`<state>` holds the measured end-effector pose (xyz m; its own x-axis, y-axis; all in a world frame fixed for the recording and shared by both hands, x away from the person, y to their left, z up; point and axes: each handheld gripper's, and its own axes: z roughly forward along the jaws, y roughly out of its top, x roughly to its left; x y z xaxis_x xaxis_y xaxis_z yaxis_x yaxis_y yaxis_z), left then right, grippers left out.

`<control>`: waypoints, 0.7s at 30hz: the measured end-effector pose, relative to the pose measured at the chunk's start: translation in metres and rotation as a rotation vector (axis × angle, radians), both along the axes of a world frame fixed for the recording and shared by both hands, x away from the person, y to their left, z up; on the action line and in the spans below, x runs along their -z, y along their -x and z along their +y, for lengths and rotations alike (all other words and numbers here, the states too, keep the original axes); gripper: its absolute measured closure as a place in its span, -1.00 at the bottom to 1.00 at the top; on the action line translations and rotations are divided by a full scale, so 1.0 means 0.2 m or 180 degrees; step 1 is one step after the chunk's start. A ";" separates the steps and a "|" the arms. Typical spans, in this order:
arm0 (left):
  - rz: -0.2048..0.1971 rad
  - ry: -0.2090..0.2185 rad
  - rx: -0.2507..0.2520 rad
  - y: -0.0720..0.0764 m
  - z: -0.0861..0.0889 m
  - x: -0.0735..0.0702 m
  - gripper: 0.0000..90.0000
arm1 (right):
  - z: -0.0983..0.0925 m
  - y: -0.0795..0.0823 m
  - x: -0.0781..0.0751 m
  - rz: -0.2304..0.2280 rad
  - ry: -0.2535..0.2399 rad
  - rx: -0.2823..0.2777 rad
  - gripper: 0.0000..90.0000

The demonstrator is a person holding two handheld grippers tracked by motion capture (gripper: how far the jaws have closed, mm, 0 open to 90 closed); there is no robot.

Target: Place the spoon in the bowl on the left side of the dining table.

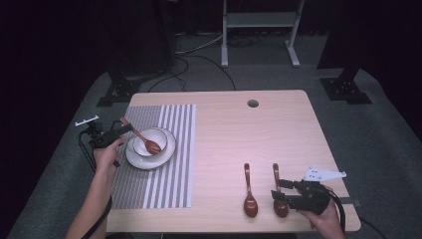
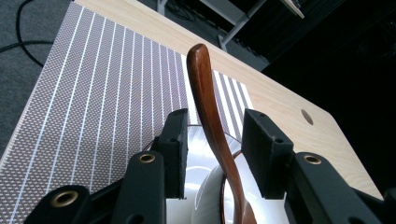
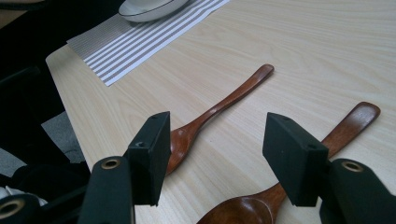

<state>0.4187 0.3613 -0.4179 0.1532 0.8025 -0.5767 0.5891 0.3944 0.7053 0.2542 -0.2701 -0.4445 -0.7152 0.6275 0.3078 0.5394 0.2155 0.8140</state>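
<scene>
Dark floor and stand legs are seen beyond the pale wooden tabletop point(image 1: 278, 129). Near its left edge a striped placemat point(image 1: 169, 164) is laid, carrying a white plate point(image 1: 135, 158) with a white bowl point(image 1: 158, 134), in which a brown spoon point(image 1: 147, 141) rests. The left gripper point(image 2: 215, 140) is held open, its jaws either side of that spoon's handle without touching. Near the front right corner two wooden spoons point(image 3: 219, 109) point(image 3: 327, 154) are laid side by side; the right gripper point(image 3: 215, 154) is held wide open just over them, holding nothing.
</scene>
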 end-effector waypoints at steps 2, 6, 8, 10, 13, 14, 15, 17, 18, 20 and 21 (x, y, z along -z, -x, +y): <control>0.0003 -0.0012 0.0006 0.01 0.00 0.00 0.34 | 0.00 0.00 0.00 -0.0004 0.0001 0.0003 -0.10; -0.0012 -0.0034 0.0012 0.02 0.00 -0.01 0.32 | -0.01 -0.01 0.00 -0.0006 -0.0005 0.0021 -0.11; -0.0016 -0.0050 0.0004 0.02 0.00 -0.01 0.28 | -0.01 -0.01 0.00 -0.0010 -0.0012 0.0026 -0.11; -0.0016 -0.0069 0.0003 0.03 0.00 -0.02 0.21 | -0.01 -0.01 0.00 -0.0012 -0.0013 0.0028 -0.11; -0.0016 -0.0105 0.0004 0.04 -0.01 -0.02 0.10 | -0.02 -0.01 0.00 -0.0018 -0.0015 0.0040 -0.14; -0.0008 -0.0109 0.0001 0.05 -0.01 -0.02 0.08 | -0.02 -0.01 0.00 -0.0019 -0.0015 0.0046 -0.14; -0.0008 -0.0109 0.0001 0.05 -0.01 -0.02 0.06 | -0.02 -0.01 0.00 -0.0018 -0.0023 0.0056 -0.14; -0.0008 -0.0157 0.0010 0.06 -0.02 -0.02 0.00 | -0.03 -0.01 0.00 -0.0002 -0.0033 0.0087 -0.16; -0.0011 -0.0184 0.0025 0.06 -0.02 -0.03 -0.01 | -0.03 -0.01 0.00 -0.0006 -0.0039 0.0092 -0.16; -0.0010 -0.0193 0.0030 0.07 -0.02 -0.03 -0.07 | -0.04 -0.02 0.01 0.0010 -0.0051 0.0124 -0.19; -0.0009 -0.0196 0.0029 0.08 -0.02 -0.03 -0.10 | -0.04 -0.02 0.01 0.0011 -0.0055 0.0136 -0.19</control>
